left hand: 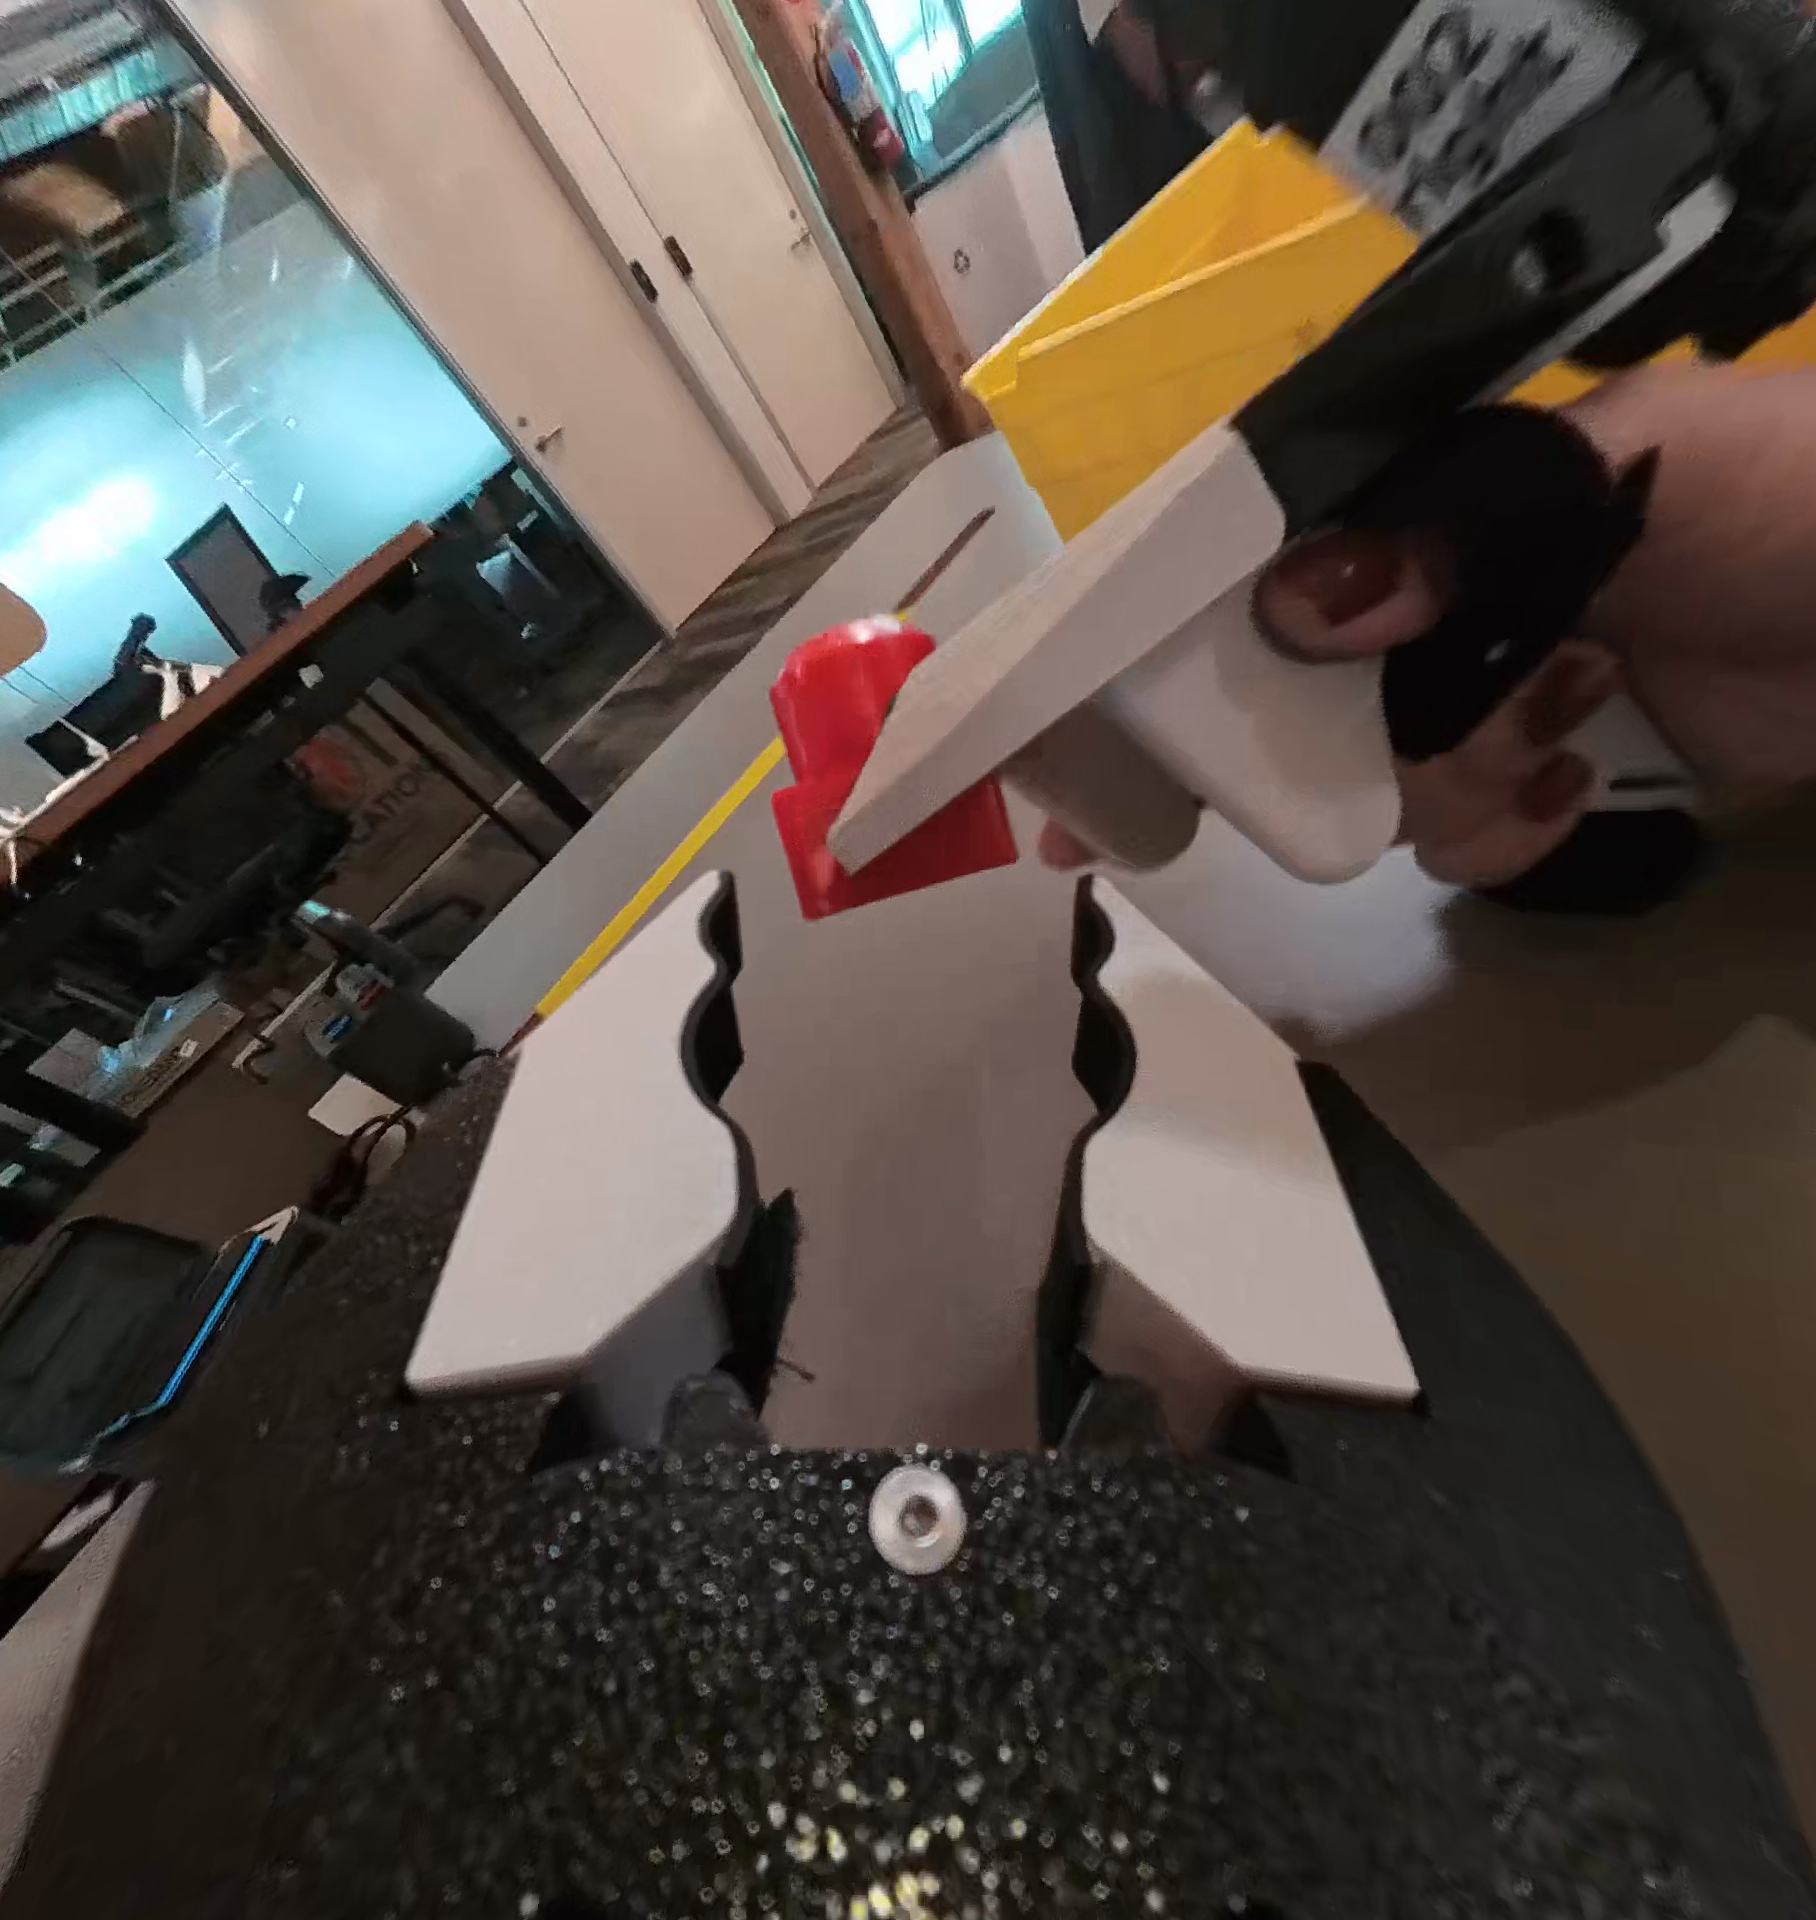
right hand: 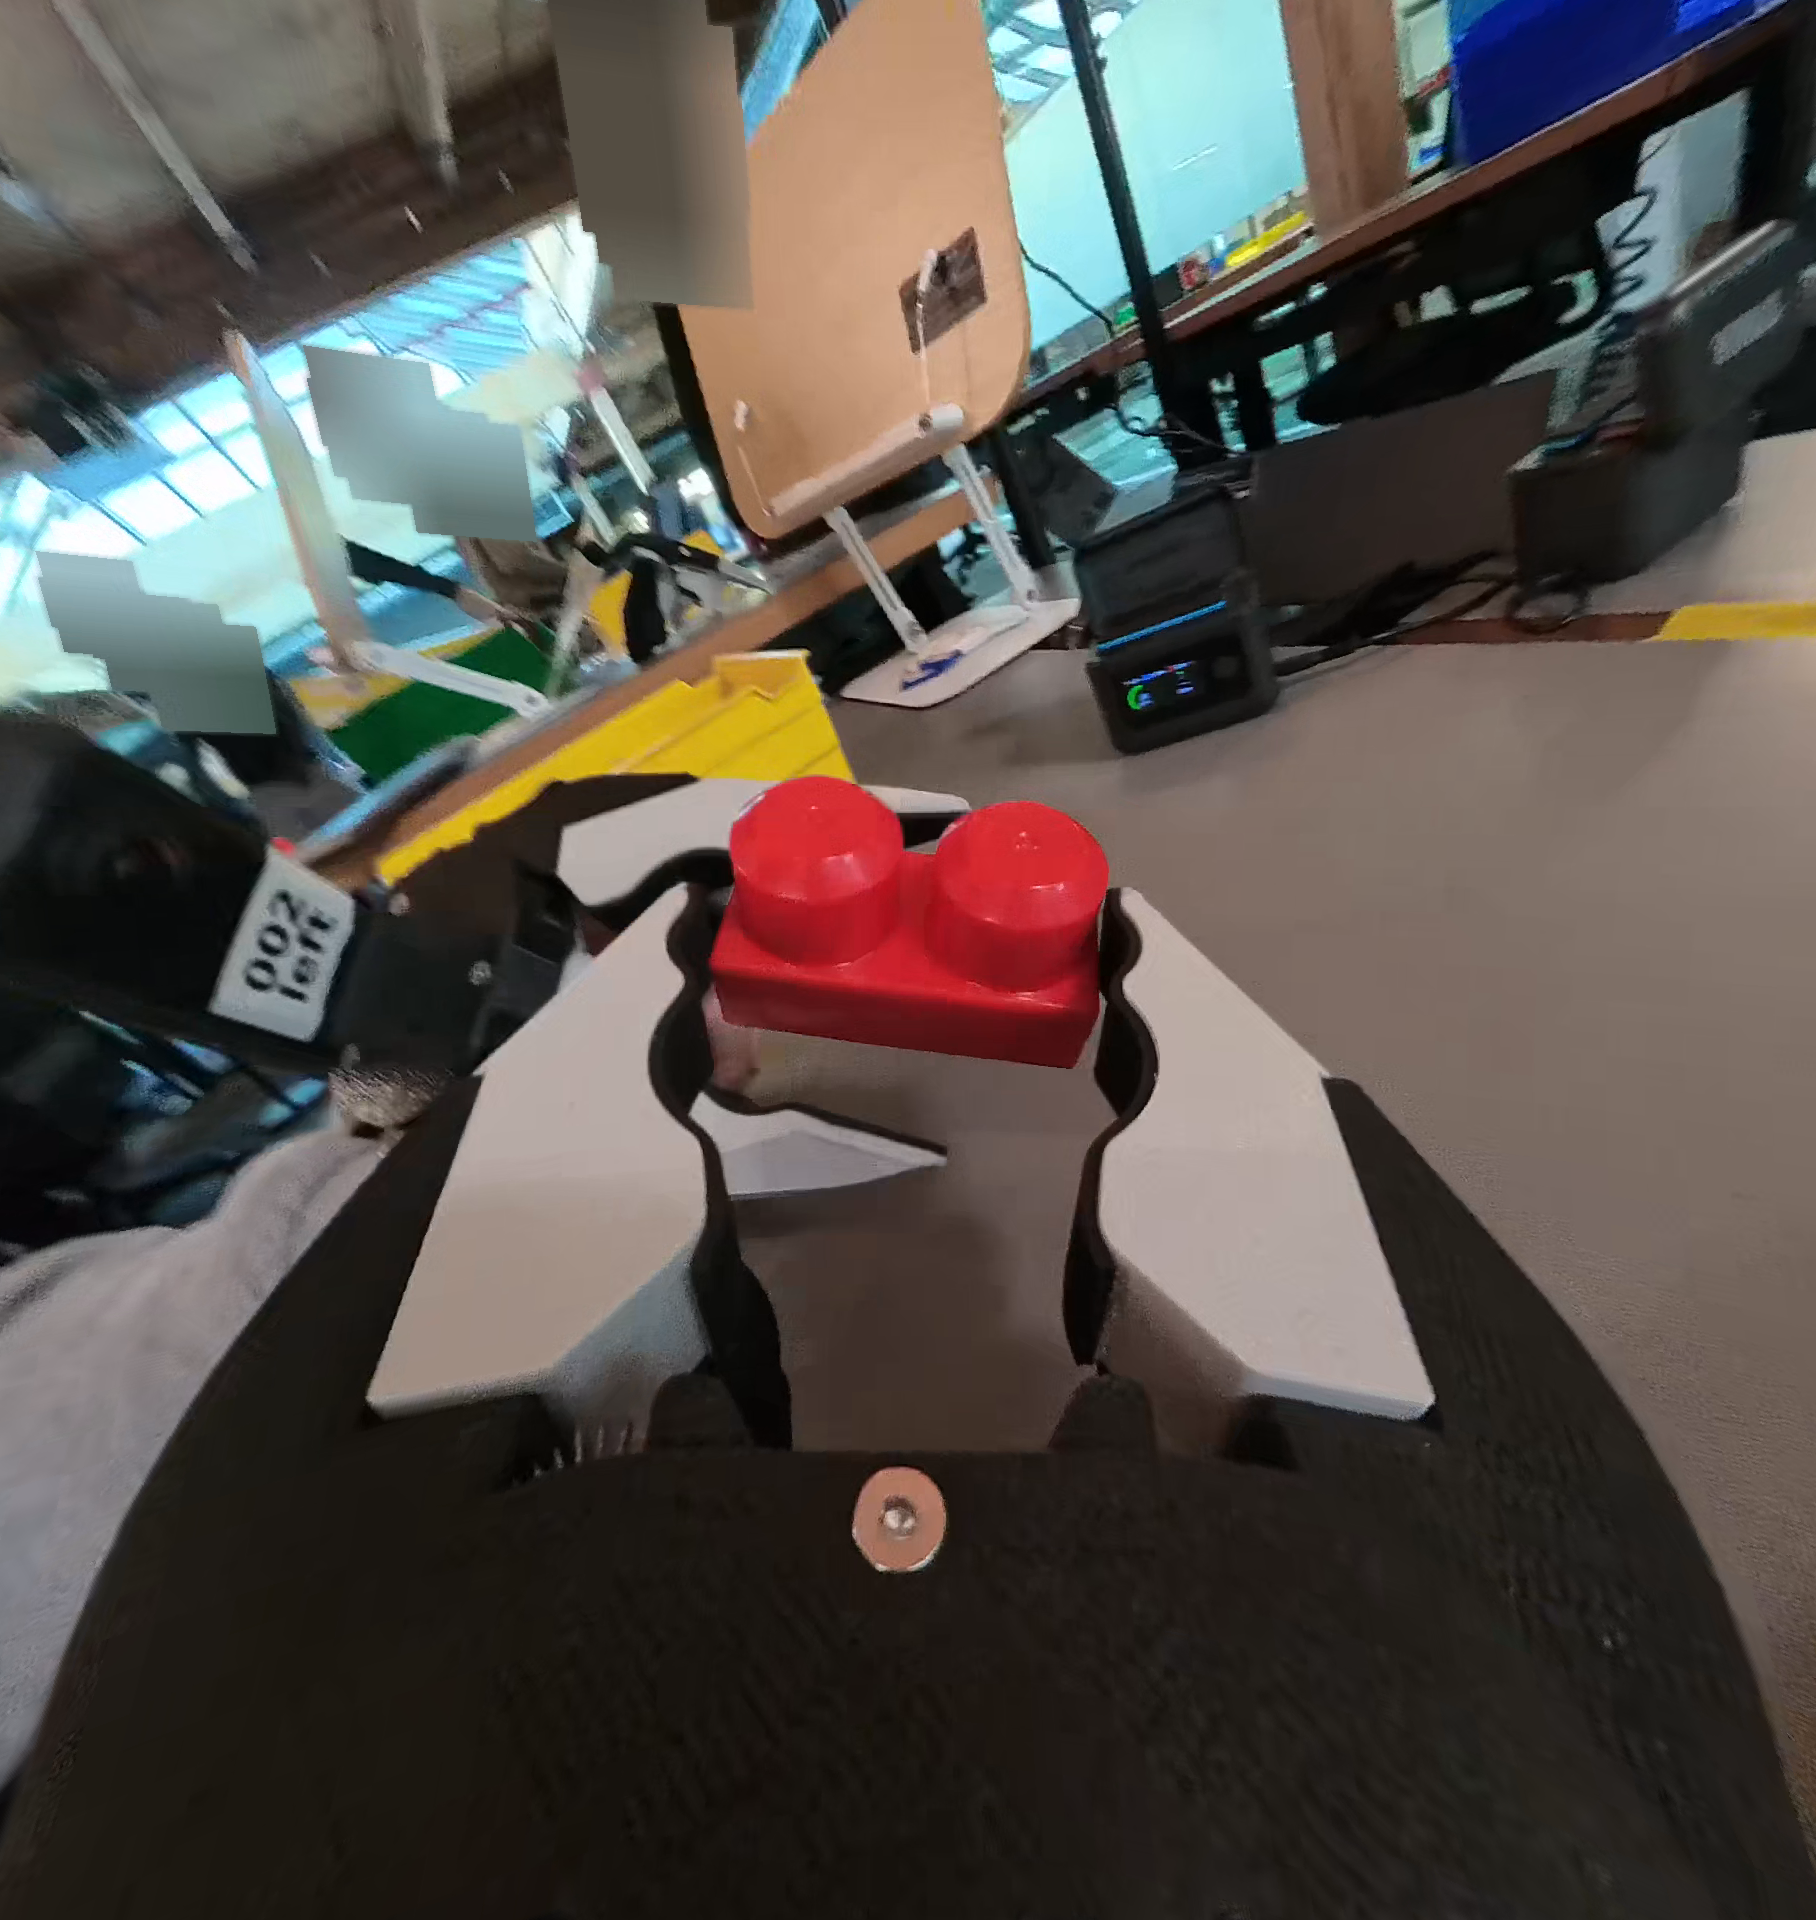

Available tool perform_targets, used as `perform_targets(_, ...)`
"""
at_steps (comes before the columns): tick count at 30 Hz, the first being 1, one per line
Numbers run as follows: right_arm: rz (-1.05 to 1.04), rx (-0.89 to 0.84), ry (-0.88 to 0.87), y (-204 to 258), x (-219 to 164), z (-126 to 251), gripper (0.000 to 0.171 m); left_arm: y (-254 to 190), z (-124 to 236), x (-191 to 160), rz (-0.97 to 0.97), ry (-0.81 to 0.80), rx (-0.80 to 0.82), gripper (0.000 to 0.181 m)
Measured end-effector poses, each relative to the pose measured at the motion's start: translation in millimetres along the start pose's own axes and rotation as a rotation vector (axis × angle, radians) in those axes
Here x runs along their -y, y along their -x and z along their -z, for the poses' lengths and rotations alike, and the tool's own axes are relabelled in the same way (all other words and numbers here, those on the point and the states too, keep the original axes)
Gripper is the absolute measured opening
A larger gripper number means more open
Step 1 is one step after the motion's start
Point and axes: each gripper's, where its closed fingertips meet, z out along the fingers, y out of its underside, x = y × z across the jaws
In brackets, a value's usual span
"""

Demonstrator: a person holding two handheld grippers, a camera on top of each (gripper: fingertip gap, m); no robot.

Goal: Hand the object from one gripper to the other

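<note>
A red two-stud brick is clamped between the white fingers of my right gripper, studs up. In the left wrist view the same brick hangs above the grey table, partly hidden by the right gripper's near finger, which comes in from the upper right. My left gripper is open and empty, and the brick's lower edge sits just beyond its fingertips. In the right wrist view the left gripper's white fingers show behind and below the brick. I cannot tell whether they touch it.
A yellow bin stands on the grey table behind the right gripper; it also shows in the right wrist view. A yellow tape line crosses the table. A black device with a small screen and cables sit at the far edge. Both grippers' tips are close together, under 4 cm apart.
</note>
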Motion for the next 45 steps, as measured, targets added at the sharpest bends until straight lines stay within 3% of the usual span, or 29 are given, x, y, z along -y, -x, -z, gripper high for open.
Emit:
perform_targets(5, -0.063, 0.066, -0.002, 8, -4, -4, 0.074, 3, 7, 15, 0.002, -0.082, 0.036, 0.037)
perform_targets(9, 0.007, 0.068, -0.066, 9, 3, -1, 0.074, 11, 7, 11, 0.067, -0.058, 0.057, 0.035)
perform_targets(11, 0.067, 0.061, -0.122, 10, 13, 4, 0.077, 17, 9, 9, 0.189, -0.081, 0.026, 0.034)
perform_targets(13, 0.165, 0.052, -0.149, 11, 20, 11, 0.081, 24, 14, 12, 0.408, -0.149, -0.059, 0.034)
perform_targets(16, 0.472, -0.007, -0.127, 13, 20, 18, 0.082, 25, 21, 12, 0.750, -0.221, -0.278, 0.034)
perform_targets(21, 0.946, -0.105, 0.001, 16, -1, 15, 0.081, 3, 30, 14, 1.145, -0.237, -0.701, 0.034)
perform_targets(24, 1.030, -0.100, 0.033, 20, -11, 9, 0.069, -6, 38, 23, 1.201, -0.259, -0.840, 0.034)
perform_targets(28, 1.038, -0.075, 0.001, 26, -9, 10, 0.044, -13, 40, 24, 1.185, -0.236, -0.879, 0.034)
perform_targets(30, 1.011, -0.063, 0.010, 26, -10, 10, 0.043, -13, 39, 23, 1.197, -0.229, -0.879, 0.034)
perform_targets(33, 0.901, -0.032, 0.022, 24, -10, 11, 0.043, -9, 38, 27, 1.126, -0.281, -0.825, 0.038)
perform_targets(36, 0.695, 0.005, 0.015, 19, -3, 14, 0.043, 4, 29, 20, 0.947, -0.280, -0.617, 0.079)
perform_targets(41, 0.257, 0.157, 0.111, 12, -12, 20, 0.042, 29, 22, 2, 0.252, -0.195, -0.096, 0.122)
perform_targets(45, 0.006, 0.219, 0.186, 7, -21, 22, 0.042, 8, 13, -10, -0.231, -0.042, 0.004, 0.117)
